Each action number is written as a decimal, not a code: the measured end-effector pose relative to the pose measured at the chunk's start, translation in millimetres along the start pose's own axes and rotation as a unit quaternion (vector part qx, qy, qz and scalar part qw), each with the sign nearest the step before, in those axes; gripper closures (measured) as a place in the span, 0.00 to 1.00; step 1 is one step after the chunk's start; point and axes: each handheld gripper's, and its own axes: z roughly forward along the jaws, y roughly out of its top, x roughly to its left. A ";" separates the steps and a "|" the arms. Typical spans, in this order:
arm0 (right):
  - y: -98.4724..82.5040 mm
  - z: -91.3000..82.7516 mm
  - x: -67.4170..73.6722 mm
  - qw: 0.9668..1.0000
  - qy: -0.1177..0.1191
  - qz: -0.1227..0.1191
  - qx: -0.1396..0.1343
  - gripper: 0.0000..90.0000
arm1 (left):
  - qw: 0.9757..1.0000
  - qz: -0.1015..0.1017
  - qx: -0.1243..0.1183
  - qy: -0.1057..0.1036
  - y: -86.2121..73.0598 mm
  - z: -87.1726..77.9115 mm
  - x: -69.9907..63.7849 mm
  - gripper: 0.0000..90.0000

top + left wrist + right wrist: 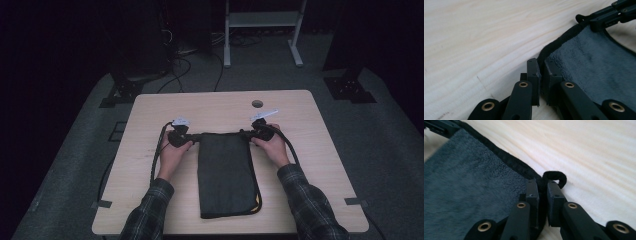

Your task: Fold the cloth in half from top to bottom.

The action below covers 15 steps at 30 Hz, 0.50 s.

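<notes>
Dark grey towel (225, 172): folded into a long rectangle, lying flat in the middle of the table (150, 107), its long side running near to far; a yellow-orange edge peeks out at its near right corner.
Left gripper (192, 138): at the towel's far left corner, jaws pressed together on the black hem; in the left gripper view the hem (542, 56) stands between the two pads (534, 72).
Right gripper (246, 133): at the towel's far right corner, jaws pinching the hem; in the right gripper view a small black loop (555, 177) of the hem curls over the jaw tips.
Hands: left hand (172, 155) and right hand (275, 147) each grip a gripper, plaid sleeves coming in from the near edge.
Table: pale wood, with a round hole (257, 103) near the far edge, right of centre.
Cables: black, trailing from each gripper back along the forearms.
</notes>
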 end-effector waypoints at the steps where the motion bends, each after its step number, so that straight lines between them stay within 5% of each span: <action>1: 1.9 -4.5 -0.2 1.000 0.003 -0.001 -0.006 0.90 | 1.000 0.005 -0.004 -0.002 3.4 -3.5 -1.8 0.93; 9: 10.7 -38.6 12.9 0.999 0.015 -0.024 -0.038 0.90 | 0.998 0.053 -0.008 -0.019 19.4 -31.7 -23.1 0.93; 15: -4.3 -70.6 35.0 0.996 0.039 -0.049 -0.061 0.90 | 0.995 0.091 -0.012 -0.043 11.0 -57.7 -46.9 0.93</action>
